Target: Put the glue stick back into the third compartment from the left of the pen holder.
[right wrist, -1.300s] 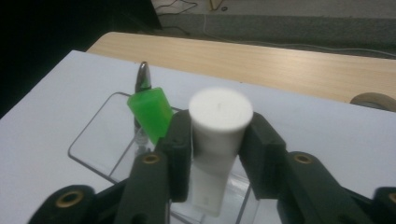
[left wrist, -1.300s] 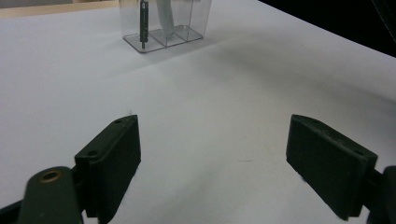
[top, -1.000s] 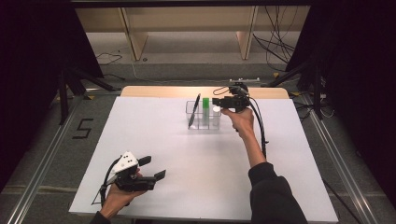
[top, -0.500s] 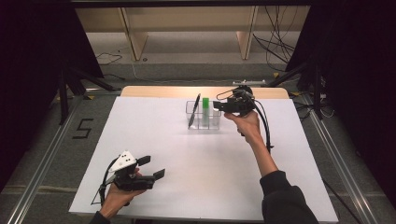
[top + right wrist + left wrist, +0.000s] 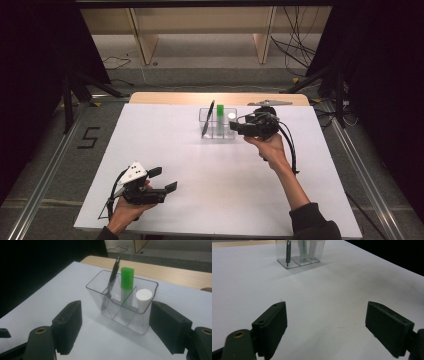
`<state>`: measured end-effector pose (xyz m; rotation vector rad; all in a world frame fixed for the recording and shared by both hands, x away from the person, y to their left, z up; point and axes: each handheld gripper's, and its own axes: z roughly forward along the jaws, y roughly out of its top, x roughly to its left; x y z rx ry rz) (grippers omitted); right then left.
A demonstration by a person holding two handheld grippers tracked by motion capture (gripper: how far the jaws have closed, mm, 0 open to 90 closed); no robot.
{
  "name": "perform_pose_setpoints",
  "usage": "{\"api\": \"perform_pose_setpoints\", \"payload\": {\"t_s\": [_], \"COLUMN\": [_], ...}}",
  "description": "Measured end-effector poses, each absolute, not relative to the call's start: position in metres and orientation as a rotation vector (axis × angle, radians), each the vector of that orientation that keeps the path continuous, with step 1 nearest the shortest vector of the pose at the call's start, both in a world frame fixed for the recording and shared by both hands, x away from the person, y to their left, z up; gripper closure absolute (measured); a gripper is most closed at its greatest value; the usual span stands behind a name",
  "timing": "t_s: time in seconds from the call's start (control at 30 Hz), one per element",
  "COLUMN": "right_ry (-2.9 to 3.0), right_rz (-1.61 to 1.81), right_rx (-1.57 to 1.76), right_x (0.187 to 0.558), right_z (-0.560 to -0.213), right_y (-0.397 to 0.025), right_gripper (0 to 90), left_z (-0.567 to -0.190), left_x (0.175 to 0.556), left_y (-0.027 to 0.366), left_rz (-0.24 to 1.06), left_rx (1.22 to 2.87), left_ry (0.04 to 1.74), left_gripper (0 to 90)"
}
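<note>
fingers [image 5: 67, 325] of right gripper [image 5: 116, 328] apart beside clear organizer [image 5: 147, 293] with pen [image 5: 113, 277], green-capped tube [image 5: 127, 280], white-capped tube [image 5: 143, 298]

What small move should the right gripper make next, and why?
Probably back a little farther off. The right gripper is open, holds nothing, and hangs beside the clear plastic three-compartment holder, where the black pen, green-capped tube and white-capped tube stand, one per compartment.
</note>
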<state>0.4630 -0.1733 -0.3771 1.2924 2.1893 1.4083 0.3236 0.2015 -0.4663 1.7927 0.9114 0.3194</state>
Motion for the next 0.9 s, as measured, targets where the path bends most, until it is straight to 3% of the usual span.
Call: {"api": "perform_pose_setpoints", "payload": {"t_s": [0.9], "right_ry": [2.157], "right_rz": [1.519], "right_rx": [1.242], "right_x": [0.394], "right_z": [-0.409], "right_y": [-0.195], "right_gripper": [24.9], "left_z": [-0.466], "left_x": [0.323], "left_y": [0.204], "left_rz": [0.319], "left_rx": [1.782], "left_ry": [0.925], "left_gripper": [17.4]}}
